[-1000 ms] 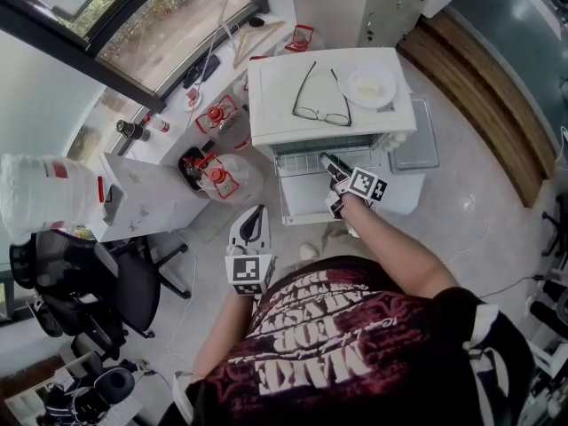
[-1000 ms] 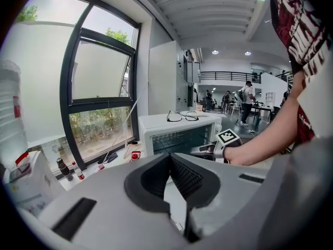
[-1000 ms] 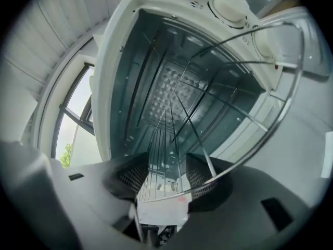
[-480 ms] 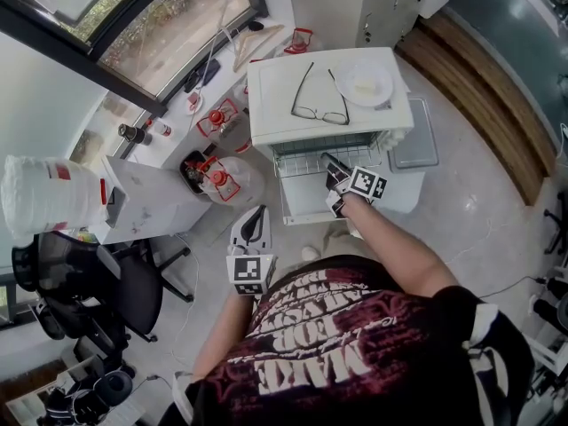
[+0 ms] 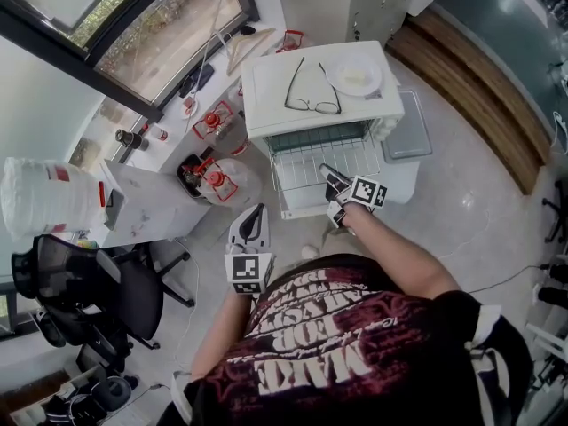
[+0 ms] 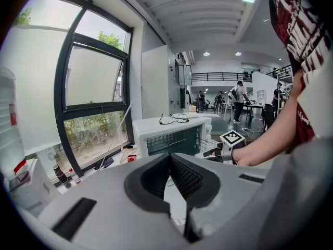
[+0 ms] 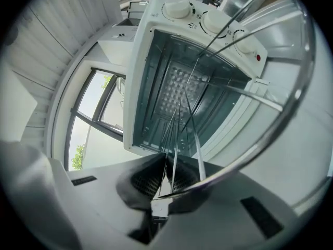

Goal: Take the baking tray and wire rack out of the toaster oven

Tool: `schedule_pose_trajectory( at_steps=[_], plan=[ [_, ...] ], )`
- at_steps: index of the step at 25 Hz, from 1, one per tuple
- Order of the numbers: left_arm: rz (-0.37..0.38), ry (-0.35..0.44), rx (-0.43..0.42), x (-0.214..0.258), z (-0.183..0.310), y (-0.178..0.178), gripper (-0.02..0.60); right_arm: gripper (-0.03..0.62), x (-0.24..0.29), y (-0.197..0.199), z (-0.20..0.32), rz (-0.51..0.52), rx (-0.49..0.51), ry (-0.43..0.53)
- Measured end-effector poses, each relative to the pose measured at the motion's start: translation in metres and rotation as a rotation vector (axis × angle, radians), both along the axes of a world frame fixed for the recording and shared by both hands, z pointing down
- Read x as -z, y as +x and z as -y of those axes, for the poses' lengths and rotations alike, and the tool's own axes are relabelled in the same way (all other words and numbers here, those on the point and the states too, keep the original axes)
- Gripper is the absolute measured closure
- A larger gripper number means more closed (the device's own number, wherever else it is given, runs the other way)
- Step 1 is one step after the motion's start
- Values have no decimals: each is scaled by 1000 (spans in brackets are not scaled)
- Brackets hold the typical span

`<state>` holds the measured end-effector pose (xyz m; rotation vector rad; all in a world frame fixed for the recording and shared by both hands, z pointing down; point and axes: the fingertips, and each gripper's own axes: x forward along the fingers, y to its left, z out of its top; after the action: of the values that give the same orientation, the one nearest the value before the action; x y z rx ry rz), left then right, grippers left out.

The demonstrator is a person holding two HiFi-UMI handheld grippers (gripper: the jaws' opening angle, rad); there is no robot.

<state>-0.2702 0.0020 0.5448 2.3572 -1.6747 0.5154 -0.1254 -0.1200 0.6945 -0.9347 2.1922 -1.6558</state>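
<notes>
Gripping the front bar of the wire rack (image 5: 321,160), the right hand-held gripper (image 7: 165,155) has its jaws pressed together on the thin metal. In the right gripper view the rack's wires run from between the pads straight back into the open cavity of the toaster oven (image 5: 266,96). The rack's rounded front rim curves across in front of the jaws. From the head view, the rack sits partly drawn out of the oven's mouth, lying over the lowered door (image 5: 302,207), with its rear part still inside. The person's right arm (image 5: 390,247) reaches forward to it, and the marker cube sits just behind the jaws.

The baking tray (image 5: 406,124) lies flat outside the oven, just beside its right side, on the white surface (image 5: 401,187) that carries the oven. On the oven's top rest a pair of glasses (image 5: 311,103) and, near them, a white plate (image 5: 353,76).

The left hand-held gripper (image 5: 255,213) is held low near the person's body, well apart from the oven and pointing roughly toward it. Its own view shows the two pads meeting at the tips with nothing between them. Beyond them, that view shows the oven's front, the right hand at the rack and a large window (image 6: 93,92) to the left.
</notes>
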Motion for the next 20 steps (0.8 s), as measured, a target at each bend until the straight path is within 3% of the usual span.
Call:
schedule_pose_trajectory(
  at_steps=[20],
  plan=[
    [-61, 38, -72, 5, -36, 16, 575, 589, 18, 15, -94, 33, 20, -9]
  ],
)
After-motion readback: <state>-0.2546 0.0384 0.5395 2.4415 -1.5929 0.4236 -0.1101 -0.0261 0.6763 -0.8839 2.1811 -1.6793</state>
